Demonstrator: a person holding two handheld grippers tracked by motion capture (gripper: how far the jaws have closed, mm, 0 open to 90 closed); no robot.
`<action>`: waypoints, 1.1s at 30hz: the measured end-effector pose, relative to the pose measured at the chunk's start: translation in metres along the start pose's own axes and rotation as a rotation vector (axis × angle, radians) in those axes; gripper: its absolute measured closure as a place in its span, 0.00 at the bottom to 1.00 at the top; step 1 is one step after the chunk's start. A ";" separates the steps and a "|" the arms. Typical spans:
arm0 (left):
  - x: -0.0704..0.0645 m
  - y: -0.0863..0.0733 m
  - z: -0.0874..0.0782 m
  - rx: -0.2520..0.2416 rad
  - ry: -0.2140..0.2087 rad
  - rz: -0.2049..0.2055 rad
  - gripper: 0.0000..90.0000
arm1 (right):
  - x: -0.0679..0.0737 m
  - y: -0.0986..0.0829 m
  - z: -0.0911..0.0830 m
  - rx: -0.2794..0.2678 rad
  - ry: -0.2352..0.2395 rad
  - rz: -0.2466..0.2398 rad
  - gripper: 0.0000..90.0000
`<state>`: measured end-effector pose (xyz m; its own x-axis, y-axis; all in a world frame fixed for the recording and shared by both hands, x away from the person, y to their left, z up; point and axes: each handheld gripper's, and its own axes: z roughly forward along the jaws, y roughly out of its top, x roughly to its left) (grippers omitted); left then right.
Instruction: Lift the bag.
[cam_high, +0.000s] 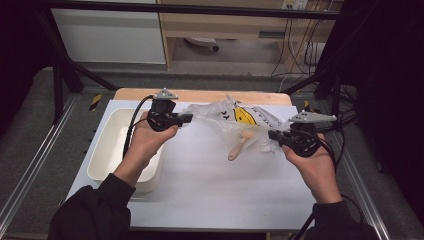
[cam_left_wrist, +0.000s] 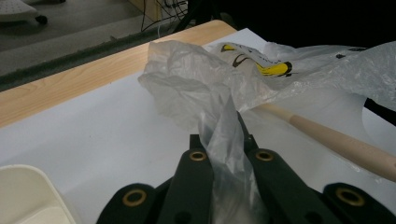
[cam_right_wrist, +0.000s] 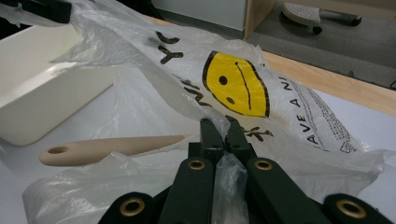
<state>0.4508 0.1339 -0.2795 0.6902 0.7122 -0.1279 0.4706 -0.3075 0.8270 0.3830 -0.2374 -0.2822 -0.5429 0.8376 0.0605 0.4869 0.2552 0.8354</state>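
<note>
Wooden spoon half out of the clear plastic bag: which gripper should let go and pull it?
Probably right. The right gripper, shut on the clear plastic bag, sits beside the wooden spoon; the left gripper holds the far edge.

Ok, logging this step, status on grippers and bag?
Left gripper, right gripper both shut on plastic bag. Wooden spoon half inside. Nothing obstructing.

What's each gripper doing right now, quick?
Left gripper: closed on the plastic bag.
Right gripper: closed on the same bag's other side.
</note>
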 end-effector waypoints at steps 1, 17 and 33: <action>0.000 0.001 -0.001 -0.002 -0.001 0.001 1.00 | -0.001 0.001 -0.001 -0.004 0.002 -0.001 1.00; 0.004 0.014 -0.009 -0.028 -0.018 -0.007 1.00 | -0.011 0.023 -0.002 -0.012 0.018 0.010 1.00; 0.001 0.032 -0.027 -0.091 -0.020 -0.005 1.00 | -0.018 0.051 -0.006 -0.046 0.020 0.014 1.00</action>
<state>0.4517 0.1423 -0.2385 0.6993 0.7006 -0.1421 0.4227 -0.2450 0.8725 0.4135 -0.2423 -0.2380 -0.5500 0.8311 0.0823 0.4627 0.2212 0.8585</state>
